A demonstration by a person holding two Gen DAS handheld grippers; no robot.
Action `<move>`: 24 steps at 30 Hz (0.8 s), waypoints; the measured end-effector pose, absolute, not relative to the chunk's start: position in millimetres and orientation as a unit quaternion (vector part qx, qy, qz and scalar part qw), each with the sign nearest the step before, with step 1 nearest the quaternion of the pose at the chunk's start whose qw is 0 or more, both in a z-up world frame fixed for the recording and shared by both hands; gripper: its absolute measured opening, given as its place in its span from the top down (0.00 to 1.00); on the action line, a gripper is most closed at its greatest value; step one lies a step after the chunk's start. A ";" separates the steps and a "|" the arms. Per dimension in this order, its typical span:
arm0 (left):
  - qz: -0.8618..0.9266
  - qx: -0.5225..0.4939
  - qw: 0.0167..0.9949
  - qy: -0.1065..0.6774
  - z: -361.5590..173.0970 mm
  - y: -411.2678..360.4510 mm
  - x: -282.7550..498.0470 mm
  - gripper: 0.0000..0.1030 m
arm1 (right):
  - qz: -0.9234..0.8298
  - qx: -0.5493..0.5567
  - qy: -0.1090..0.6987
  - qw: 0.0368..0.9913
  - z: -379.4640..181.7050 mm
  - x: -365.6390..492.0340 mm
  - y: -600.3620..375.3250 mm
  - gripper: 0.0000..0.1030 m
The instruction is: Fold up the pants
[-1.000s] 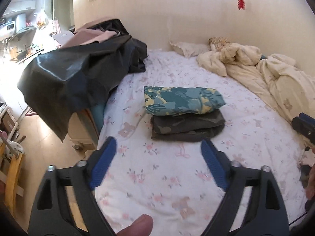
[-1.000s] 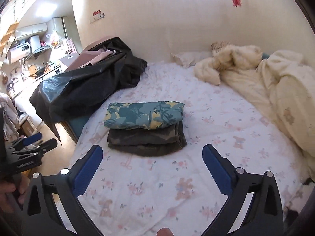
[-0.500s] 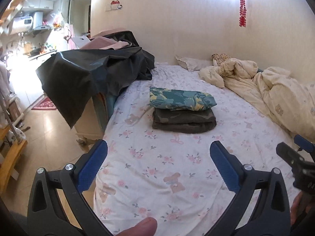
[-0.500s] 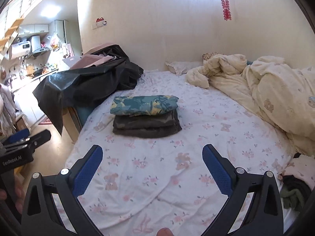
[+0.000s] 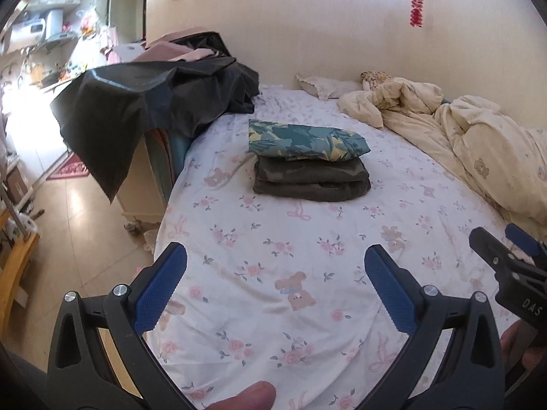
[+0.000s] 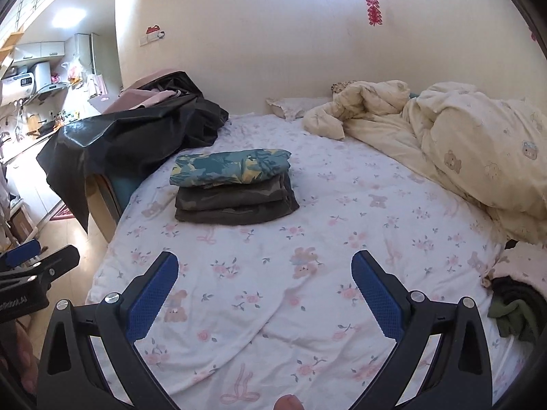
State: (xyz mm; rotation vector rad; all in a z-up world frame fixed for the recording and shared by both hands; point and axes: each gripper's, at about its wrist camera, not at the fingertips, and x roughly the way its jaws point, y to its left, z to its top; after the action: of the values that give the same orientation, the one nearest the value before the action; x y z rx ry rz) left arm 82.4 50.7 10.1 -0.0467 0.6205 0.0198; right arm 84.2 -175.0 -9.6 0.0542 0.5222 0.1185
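Note:
A stack of folded pants lies on the floral bed sheet [image 5: 273, 273]: teal leaf-print pants [image 5: 307, 140] on top of dark olive pants [image 5: 311, 179]. The right wrist view shows the same teal pair [image 6: 230, 167] over the dark pair [image 6: 236, 205]. My left gripper [image 5: 277, 273] is open and empty over the near part of the sheet, well short of the stack. My right gripper [image 6: 265, 278] is open and empty too, also short of the stack. Each gripper's tip shows at the edge of the other's view.
A black sheet [image 5: 143, 102] drapes over furniture at the bed's left edge. A rumpled cream duvet [image 5: 478, 143] and a pillow [image 5: 324, 85] fill the right and far side. Loose dark and green clothes [image 6: 512, 307] lie at the near right corner. Tiled floor [image 5: 68, 212] lies left.
Both grippers have drawn back from the stack and sunk lower, so the stack looks farther off. The left jaws widened a little early on. Nothing was picked up.

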 end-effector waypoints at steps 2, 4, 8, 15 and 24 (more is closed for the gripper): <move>0.006 -0.017 0.953 0.302 9.7 47.2 80.4 0.00 | 0.059 0.022 0.255 0.965 -9.1 83.8 -174.3 0.00; 0.003 -0.016 0.953 0.301 10.2 45.9 79.1 0.00 | 0.060 0.019 0.251 0.966 -8.3 81.8 -173.7 0.00; 0.006 -0.016 0.954 0.301 10.3 46.3 80.3 0.00 | 0.062 0.015 0.246 0.967 -6.1 80.1 -172.9 0.00; 0.008 -0.014 0.955 0.297 10.1 46.4 81.6 0.00 | 0.062 0.011 0.241 0.968 -5.0 79.1 -172.1 0.00; 0.005 -0.010 0.955 0.296 8.9 45.1 79.6 0.00 | 0.068 0.009 0.236 0.969 -1.6 77.2 -169.7 0.00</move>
State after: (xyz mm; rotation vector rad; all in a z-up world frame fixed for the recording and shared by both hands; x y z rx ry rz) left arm 79.6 45.1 8.9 -0.0207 0.6013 0.0104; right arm 77.2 -169.7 -1.6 0.0190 0.4771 0.1377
